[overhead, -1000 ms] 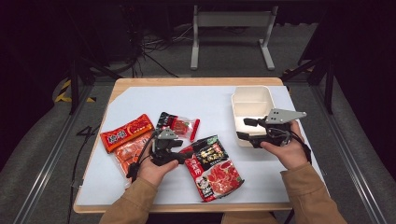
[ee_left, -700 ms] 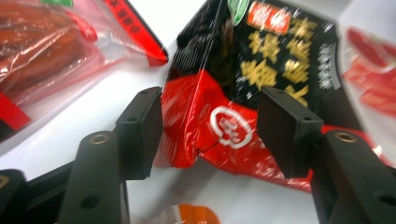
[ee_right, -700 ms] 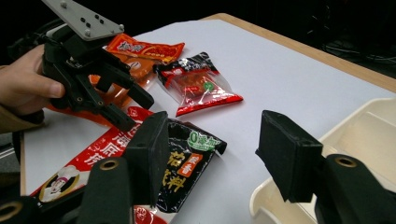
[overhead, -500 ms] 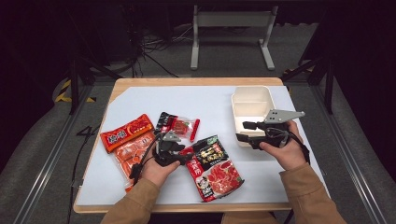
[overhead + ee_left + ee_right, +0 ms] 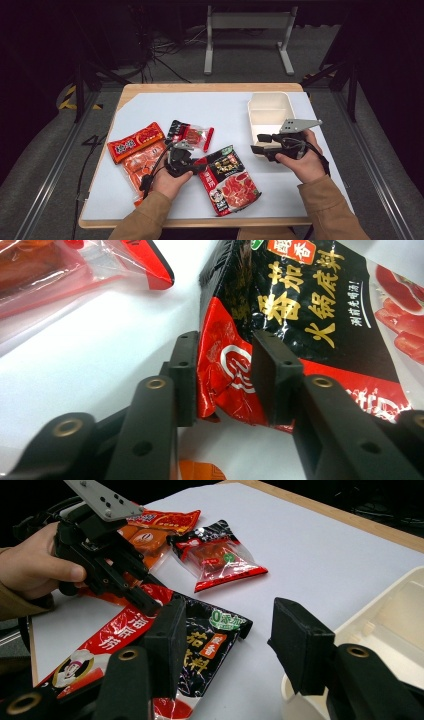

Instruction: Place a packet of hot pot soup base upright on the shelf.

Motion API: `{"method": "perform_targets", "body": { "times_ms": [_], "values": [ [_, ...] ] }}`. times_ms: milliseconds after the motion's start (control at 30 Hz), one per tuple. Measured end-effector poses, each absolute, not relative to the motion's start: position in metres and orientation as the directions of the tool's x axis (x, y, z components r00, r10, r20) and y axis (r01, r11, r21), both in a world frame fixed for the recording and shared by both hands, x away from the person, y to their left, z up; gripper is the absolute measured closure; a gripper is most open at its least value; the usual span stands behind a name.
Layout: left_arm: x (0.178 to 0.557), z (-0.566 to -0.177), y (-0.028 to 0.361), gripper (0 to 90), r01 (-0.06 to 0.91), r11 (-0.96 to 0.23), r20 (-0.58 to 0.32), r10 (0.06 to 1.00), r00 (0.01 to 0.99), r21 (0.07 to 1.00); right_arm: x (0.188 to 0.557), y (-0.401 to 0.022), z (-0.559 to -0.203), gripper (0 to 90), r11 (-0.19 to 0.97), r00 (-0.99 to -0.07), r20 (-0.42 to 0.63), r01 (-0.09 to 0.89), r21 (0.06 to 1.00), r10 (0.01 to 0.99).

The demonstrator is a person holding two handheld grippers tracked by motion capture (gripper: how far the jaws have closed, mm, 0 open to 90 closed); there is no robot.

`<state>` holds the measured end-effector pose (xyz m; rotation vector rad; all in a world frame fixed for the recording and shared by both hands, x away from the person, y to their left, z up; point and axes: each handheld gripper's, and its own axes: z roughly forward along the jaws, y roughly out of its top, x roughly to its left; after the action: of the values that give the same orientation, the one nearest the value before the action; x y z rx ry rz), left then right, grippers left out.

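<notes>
Bare table (image 5: 225, 107) behind the packets; cream box (image 5: 270, 112) along its right.

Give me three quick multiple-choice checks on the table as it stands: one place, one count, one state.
1. Where is the cream container?
A. far right of the table
B. near left
C. centre

2. How many food packets lie on the table?
A. two
B. four
C. six

3. The left gripper jaws are
A. clear of everything
B. around the black-and-red hotpot-base pouch edge
C. inside the container

Answers: 1 A, it sits by the right gripper; 2 B, four show in the high view; 3 B, the pouch's crumpled edge is between the pads.
</notes>
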<state>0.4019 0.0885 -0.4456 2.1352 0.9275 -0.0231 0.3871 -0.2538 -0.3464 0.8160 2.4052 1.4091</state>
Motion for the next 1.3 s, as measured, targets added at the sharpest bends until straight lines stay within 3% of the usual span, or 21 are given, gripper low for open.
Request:
{"method": "perform_targets", "body": {
  "times_ms": [200,433,600,1300],
  "values": [
    [0.402,-0.445,0.090,79.4,0.631,-0.410,-0.319,0.608,0.727,0.658,0.387,-0.252,-0.347,48.6,0.386,-0.819,0.074,0.346,0.856,0.570],
    [0.400,-0.442,0.091,84.9,0.638,-0.389,-0.329,0.615,0.717,0.664,0.386,-0.250,-0.347,48.9,0.396,-0.820,0.063,0.340,0.853,0.570],
    [0.396,-0.433,0.094,86.5,0.623,-0.349,-0.340,0.604,0.721,0.700,0.386,-0.251,-0.347,49.2,0.398,-0.814,0.052,0.338,0.853,0.579],
    [0.359,-0.355,0.101,86.7,0.391,-0.262,-0.195,0.551,0.811,0.882,0.378,-0.256,-0.330,49.3,0.360,-0.814,0.041,0.301,0.883,0.579]
  ]
}}
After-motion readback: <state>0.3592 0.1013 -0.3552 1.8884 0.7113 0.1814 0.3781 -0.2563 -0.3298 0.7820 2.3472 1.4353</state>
